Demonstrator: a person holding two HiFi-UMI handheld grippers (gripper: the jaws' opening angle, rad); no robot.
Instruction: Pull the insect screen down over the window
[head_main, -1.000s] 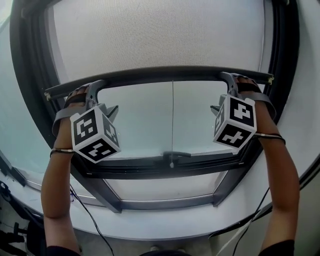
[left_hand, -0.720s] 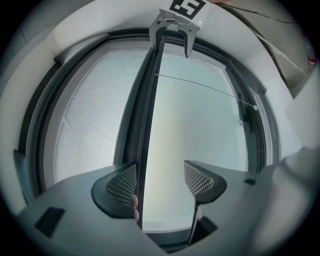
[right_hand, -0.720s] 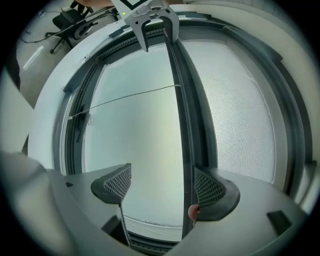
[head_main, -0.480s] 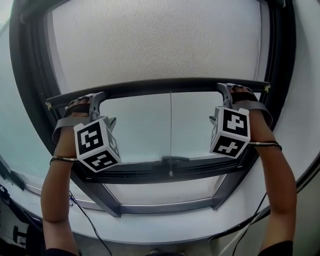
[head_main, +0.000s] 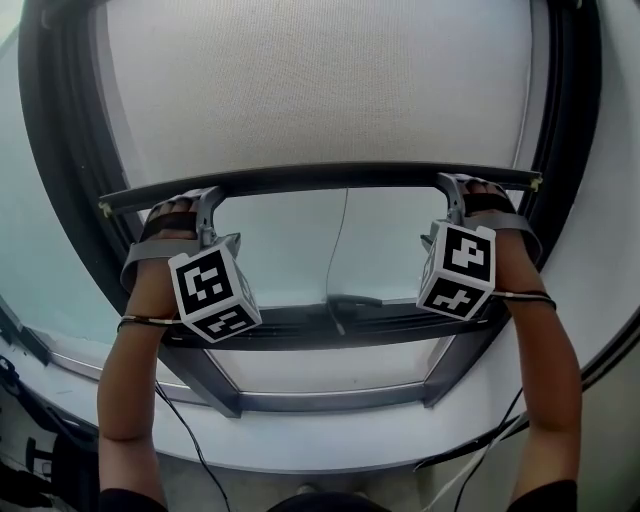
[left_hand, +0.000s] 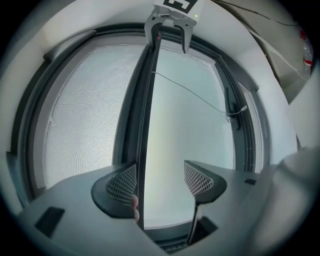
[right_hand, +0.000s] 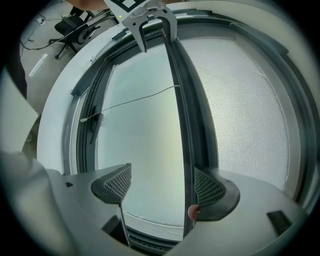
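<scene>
The insect screen is grey mesh with a dark bottom bar spanning the window. My left gripper hooks over the bar near its left end. My right gripper hooks over it near the right end. In the left gripper view the bar runs between the wide-apart jaws of the left gripper, against the left pad only. In the right gripper view the bar lies against the right pad of the right gripper; the other pad stands clear. A thin pull cord hangs from the bar's middle.
Below the bar is bare glass and the dark window frame with a handle. A pale sill curves beneath, with cables trailing over it. Dark side rails flank the screen.
The bar and both grippers have come lower against the window, with more mesh showing above. The pull cord now bends instead of hanging straight.
</scene>
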